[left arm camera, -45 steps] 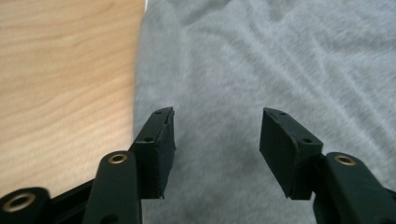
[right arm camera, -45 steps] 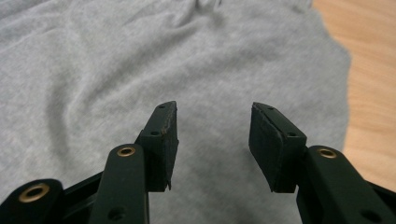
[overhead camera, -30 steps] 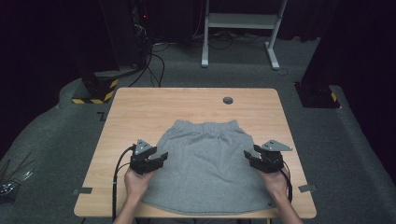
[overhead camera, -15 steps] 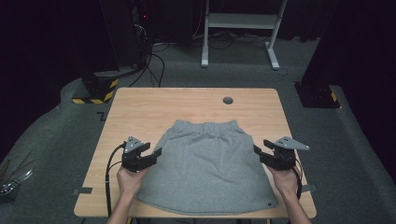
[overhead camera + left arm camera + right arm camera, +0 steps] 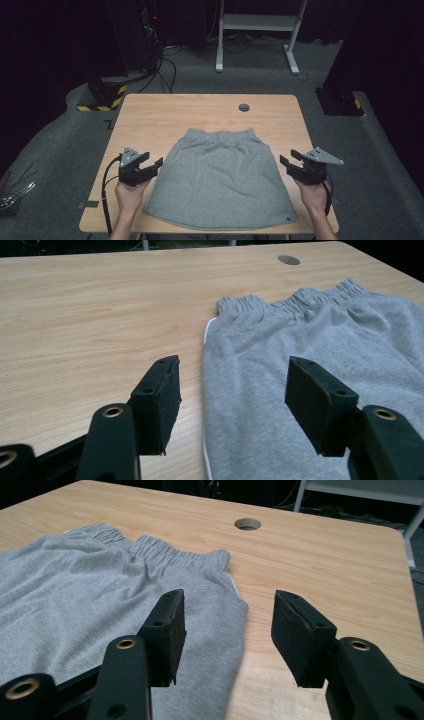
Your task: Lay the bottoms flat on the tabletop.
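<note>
A grey pair of shorts [image 5: 222, 177] lies flat on the wooden table [image 5: 150, 117], its elastic waistband toward the far side and its hem near the front edge. My left gripper [image 5: 152, 161] hovers just off the garment's left edge, open and holding nothing. In the left gripper view the gripper [image 5: 232, 390] straddles the white-piped side seam of the shorts [image 5: 320, 335]. My right gripper [image 5: 289, 157] is beside the right edge, open and holding nothing. In the right gripper view the gripper [image 5: 227, 630] spans the side edge of the shorts [image 5: 100, 595].
A round cable hole [image 5: 244, 107] sits in the tabletop near the far edge. Bare wood lies left, right and beyond the garment. Behind the table stand a white frame [image 5: 260, 30], a yellow-black striped base [image 5: 102, 97] and cables on the grey carpet.
Both grippers have moved outward from over the side edges of the shorts to positions just beside them. The shorts lie spread flat as before.
</note>
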